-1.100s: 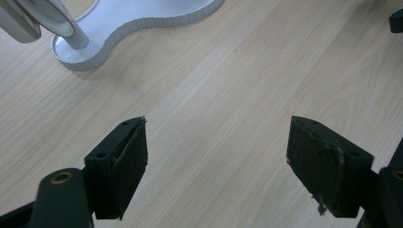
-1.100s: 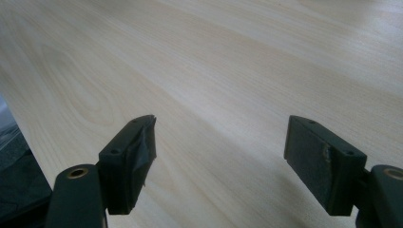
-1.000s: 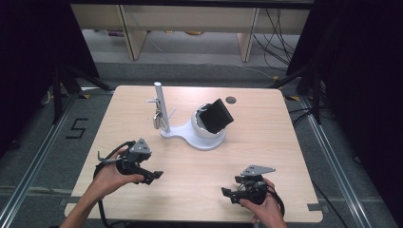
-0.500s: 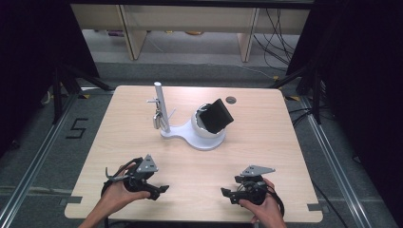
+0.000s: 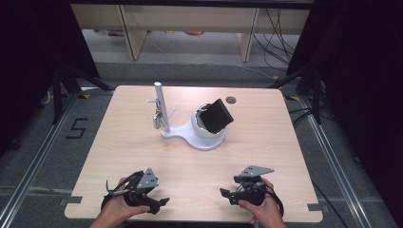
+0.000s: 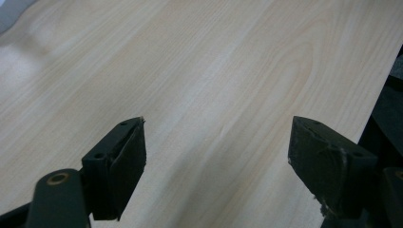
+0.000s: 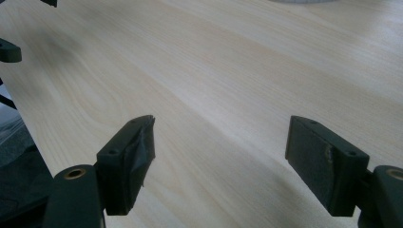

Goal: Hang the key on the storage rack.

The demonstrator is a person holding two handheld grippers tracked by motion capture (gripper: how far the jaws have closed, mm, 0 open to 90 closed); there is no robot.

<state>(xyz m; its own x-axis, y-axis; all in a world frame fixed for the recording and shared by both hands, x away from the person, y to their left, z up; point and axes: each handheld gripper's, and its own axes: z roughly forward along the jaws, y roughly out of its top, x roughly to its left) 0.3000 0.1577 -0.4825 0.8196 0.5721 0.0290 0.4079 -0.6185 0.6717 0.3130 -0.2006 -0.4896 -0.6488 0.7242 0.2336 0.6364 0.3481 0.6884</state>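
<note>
White stand (image 5: 192, 135) sits mid-table (image 5: 285, 156), well apart from both grippers: flat base, upright post with a small metal thing hanging off it, maybe a padlock, and a round cradle tilting a black block (image 5: 216, 115). Looks rigid, light plastic; the block probably lifts by its side edges. Left gripper (image 5: 161, 202) and right gripper (image 5: 223, 192) both wide, nothing between the jaws, low at the near edge.

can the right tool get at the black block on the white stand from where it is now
Probably yes. The right tool is open and empty near the table's front edge, and bare wood lies between it and the black block on the white stand. It would have to travel forward.
</note>
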